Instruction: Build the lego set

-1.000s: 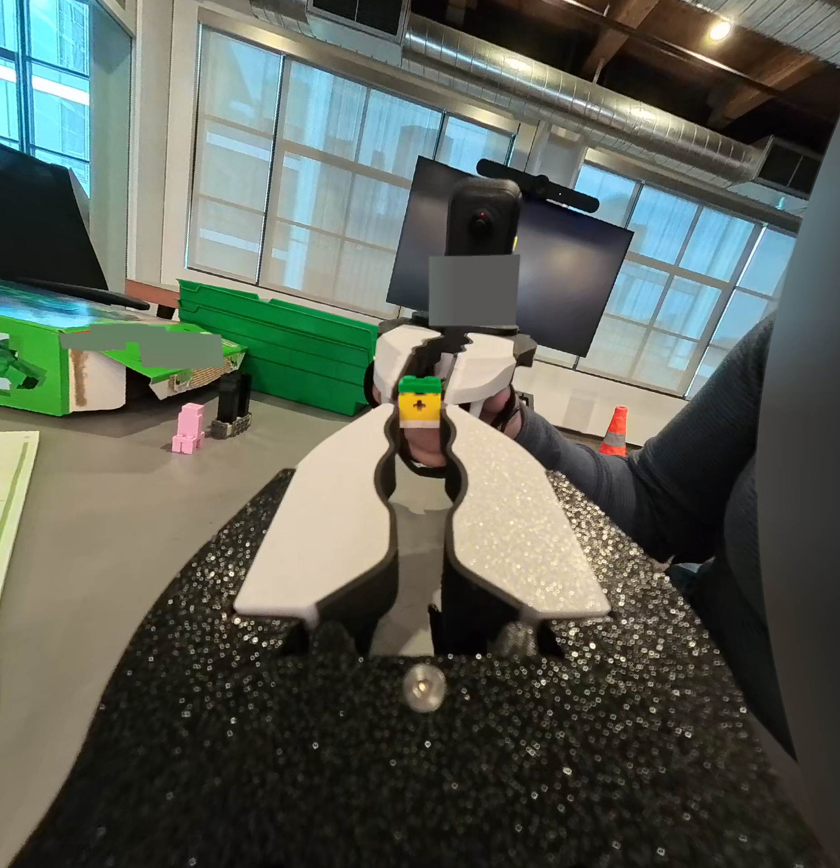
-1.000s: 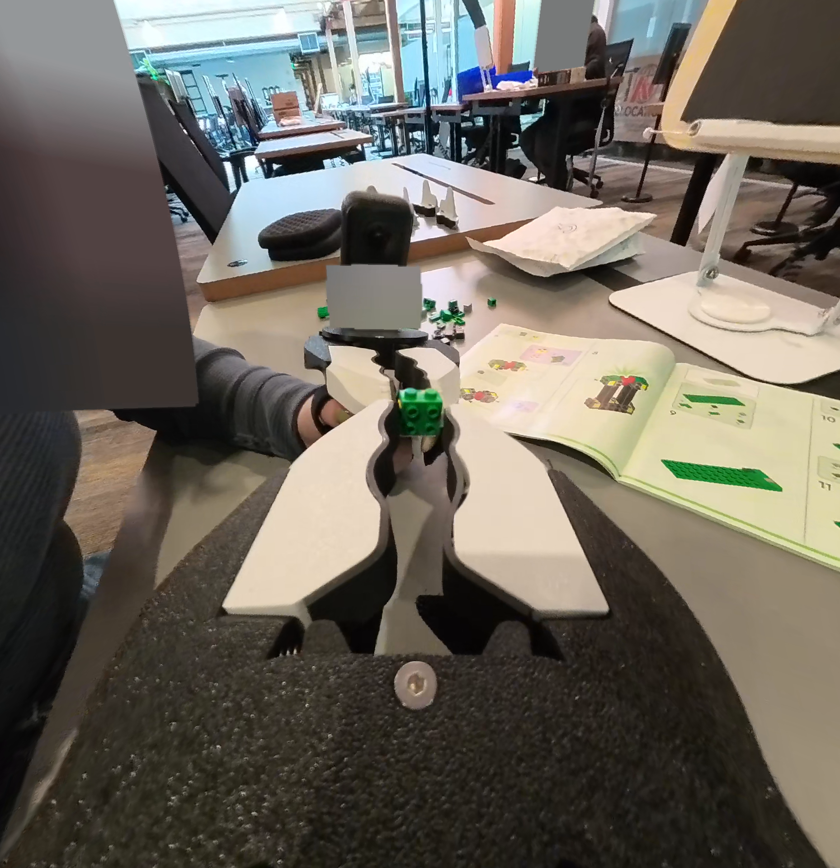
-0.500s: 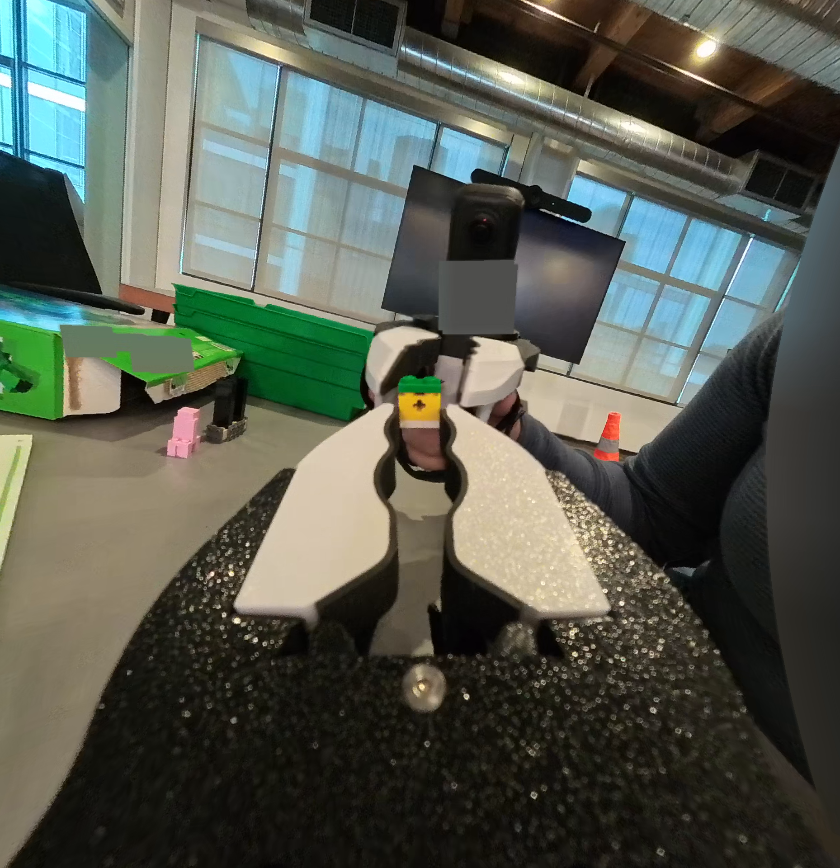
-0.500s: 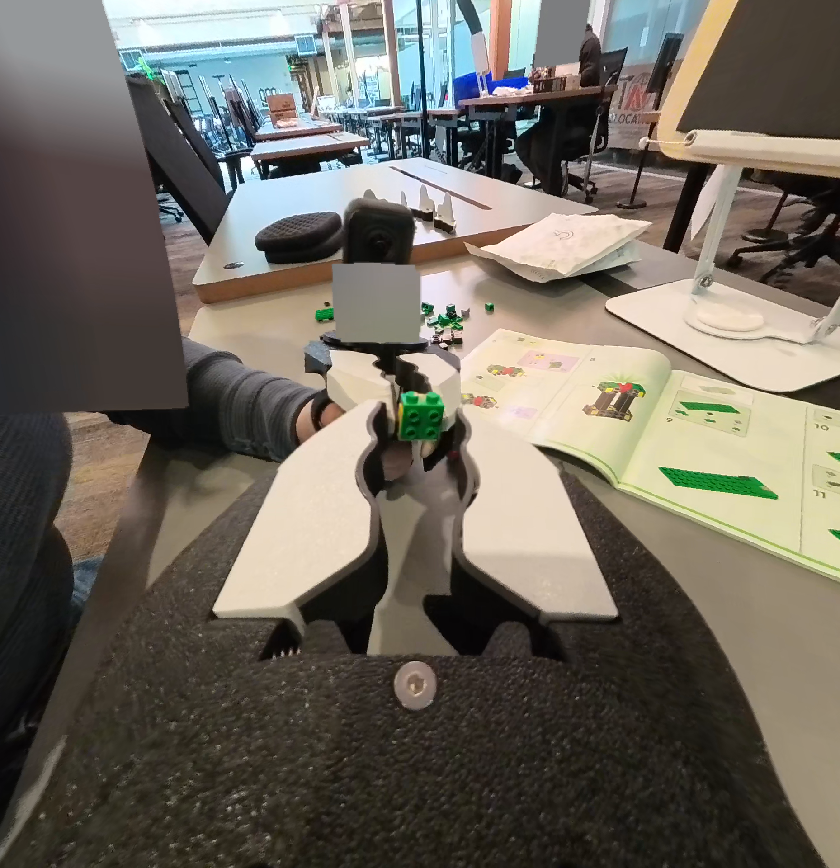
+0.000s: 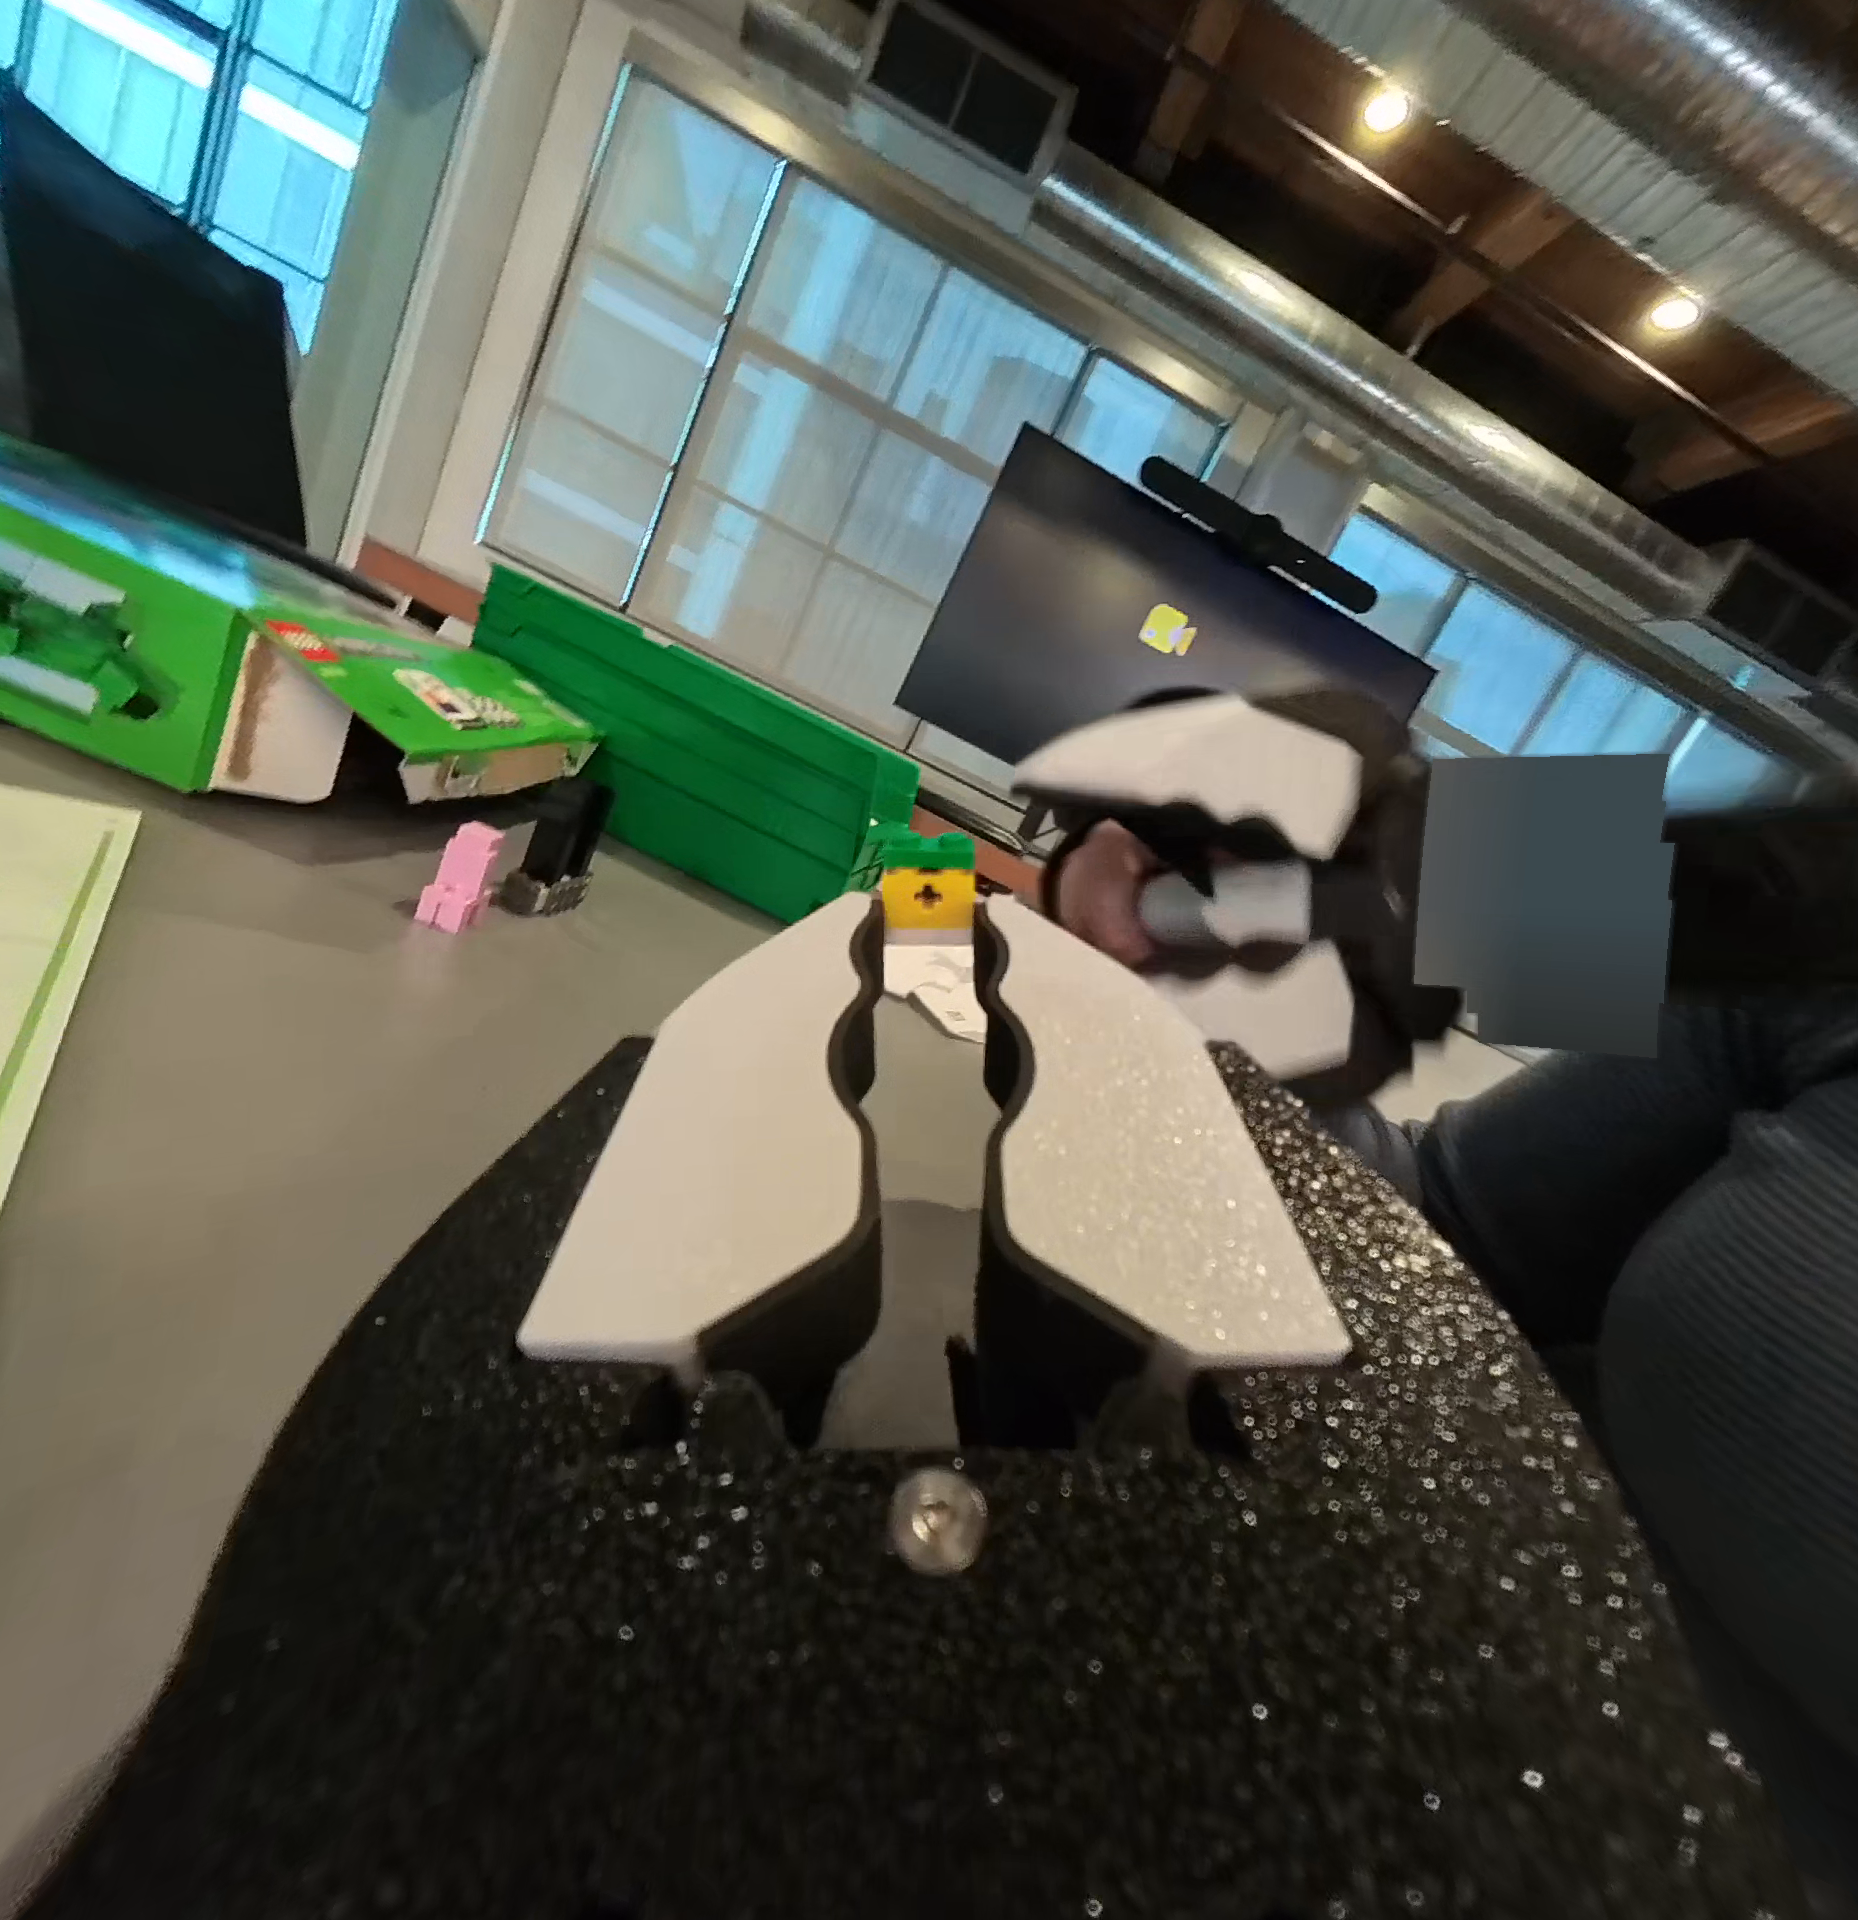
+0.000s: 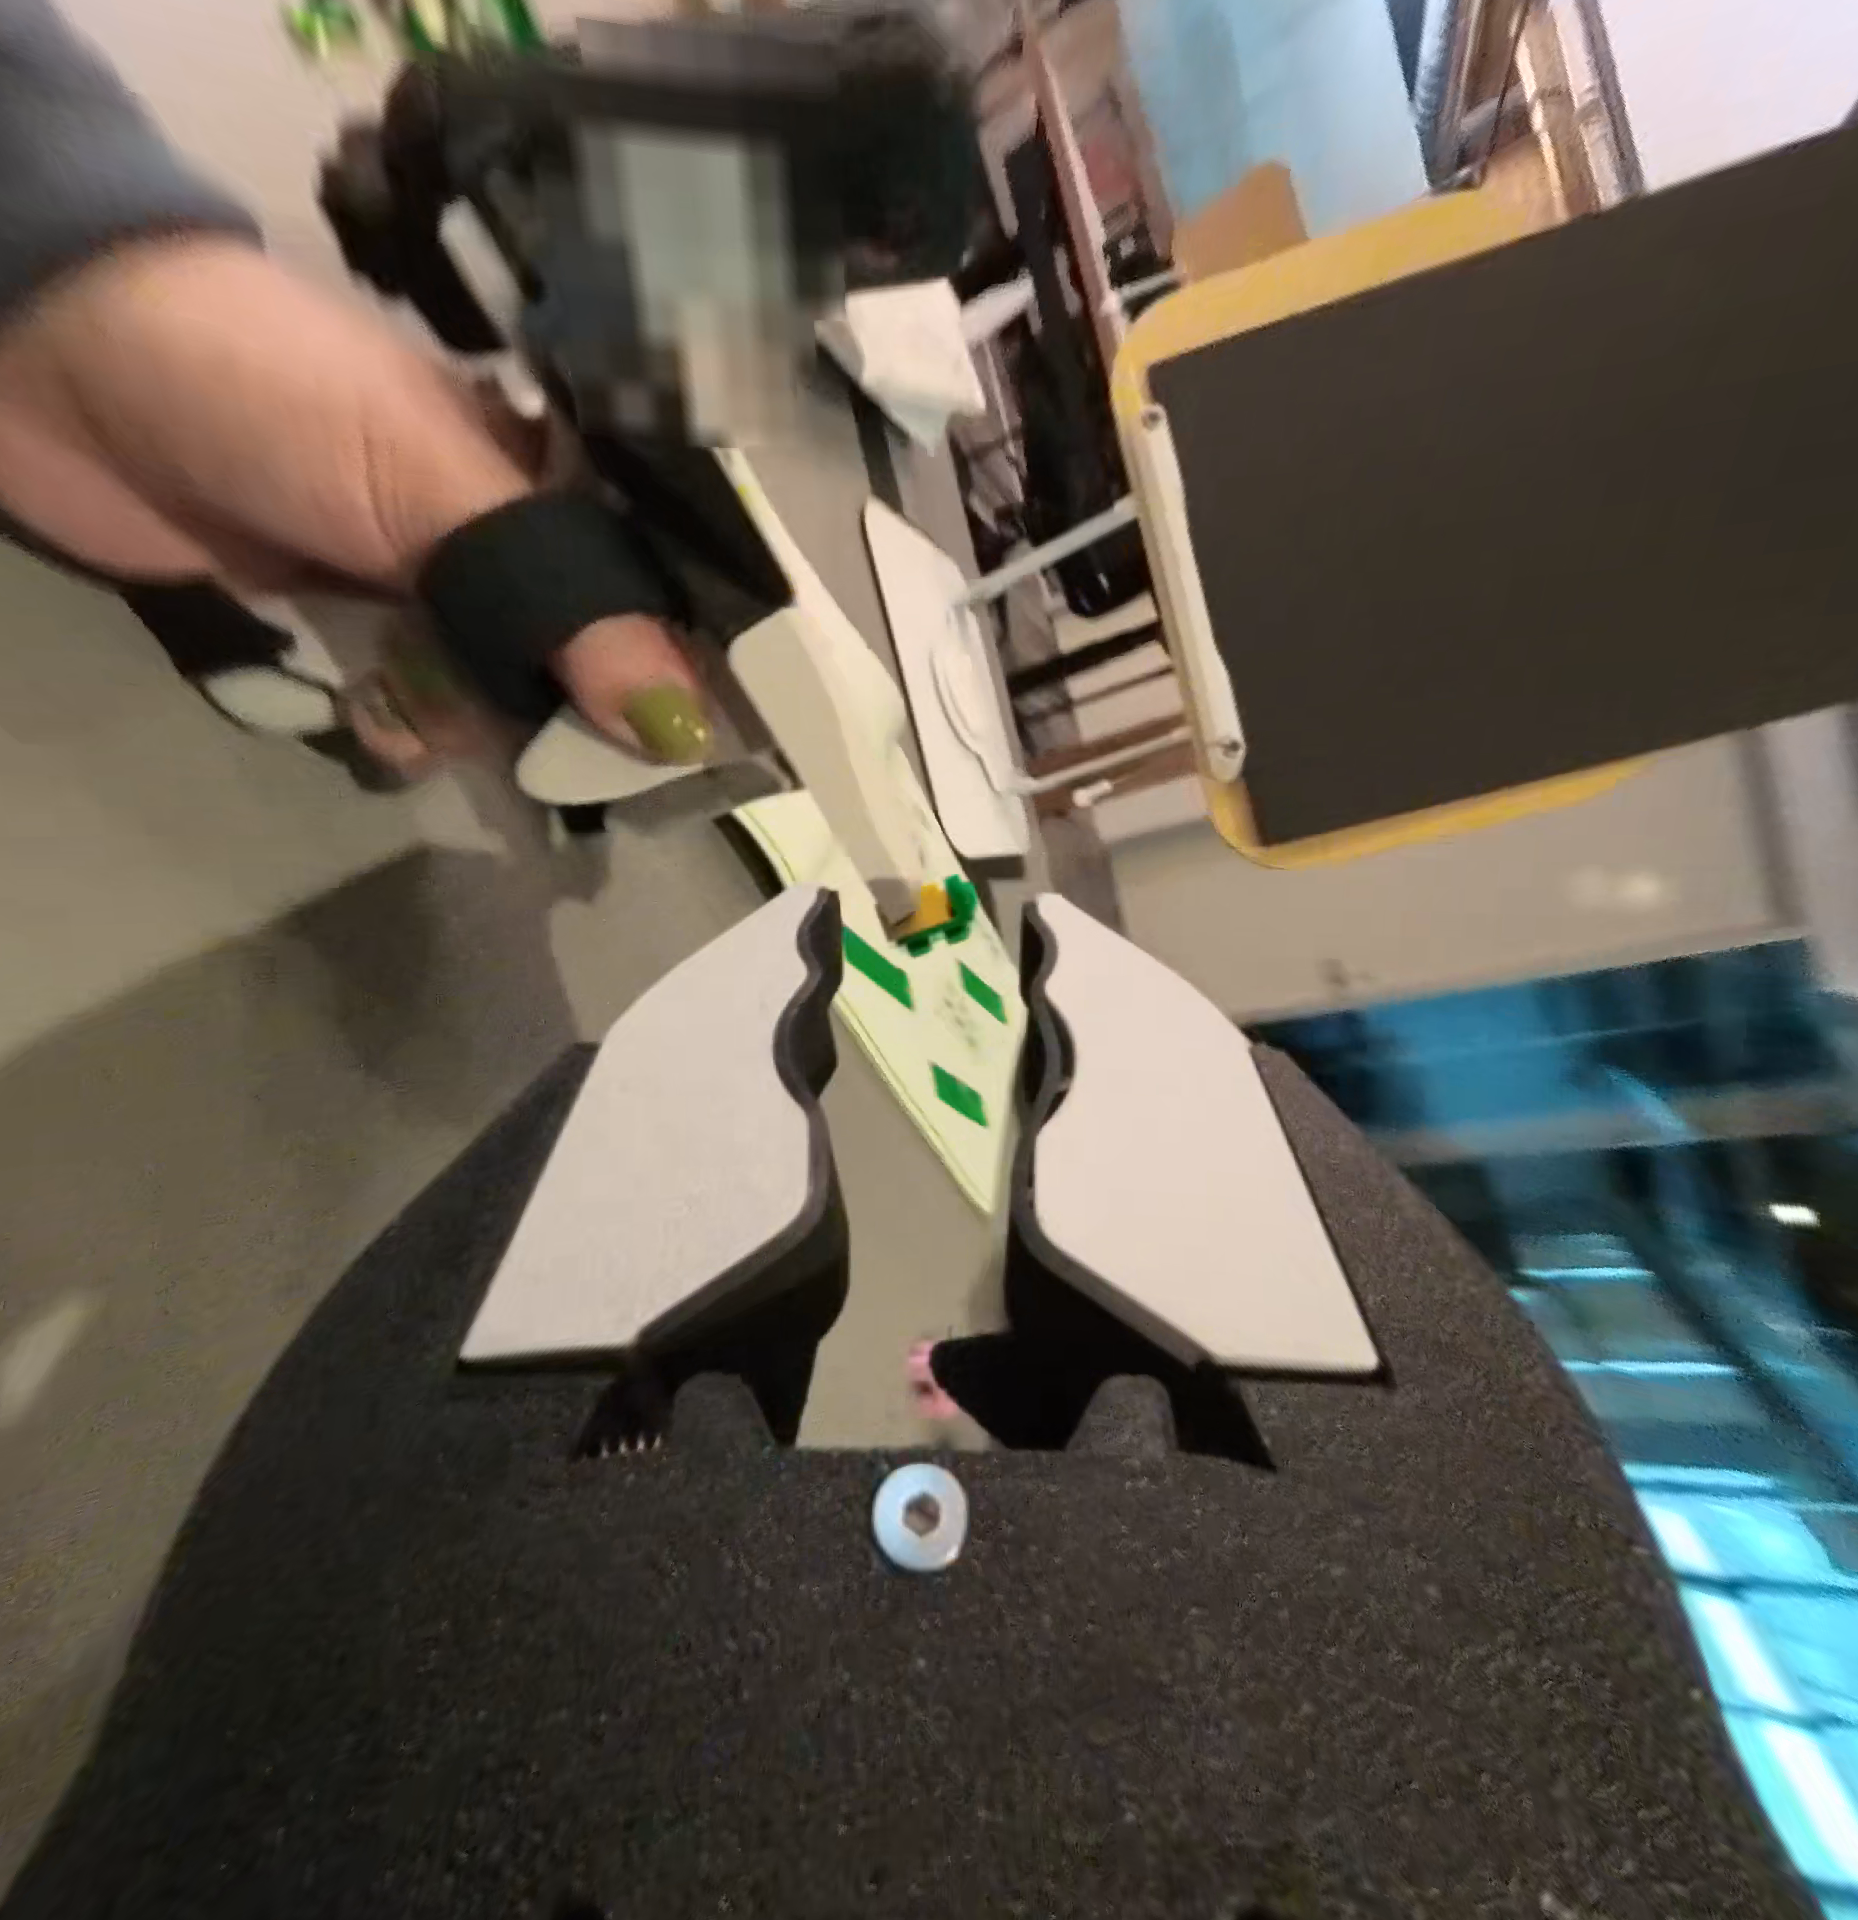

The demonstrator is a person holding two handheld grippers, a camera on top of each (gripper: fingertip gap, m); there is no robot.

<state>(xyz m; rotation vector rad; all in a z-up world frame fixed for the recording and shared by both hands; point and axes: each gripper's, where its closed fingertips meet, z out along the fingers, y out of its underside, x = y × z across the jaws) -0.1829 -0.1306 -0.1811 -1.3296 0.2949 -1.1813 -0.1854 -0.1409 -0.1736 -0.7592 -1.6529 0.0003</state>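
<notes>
My left gripper (image 5: pixel 925 927) is shut on a small lego stack (image 5: pixel 926 896), with a green brick on top, yellow in the middle and white below, held above the grey table (image 5: pixel 281 1091). In the right wrist view the same stack (image 6: pixel 937 910) sits at the tip of the left gripper's fingers (image 6: pixel 857 790), held by a hand (image 6: pixel 229 436). My right gripper (image 6: pixel 930 925) is open and empty, just short of the stack. Its white fingers (image 5: pixel 1195 769) show blurred to the right in the left wrist view.
An instruction booklet (image 6: pixel 935 1049) lies under the stack and at the left edge (image 5: pixel 31 987). A green box (image 5: pixel 125 675), green bins (image 5: pixel 717 758), a pink figure (image 5: pixel 457 878) and a black figure (image 5: pixel 561 852) stand at the back. A black yellow-rimmed panel (image 6: pixel 1527 520) hangs at right.
My right gripper opened and let go of the green brick, which stays on the left gripper's stack. The right gripper drew off and swung round; the left gripper tilted.
</notes>
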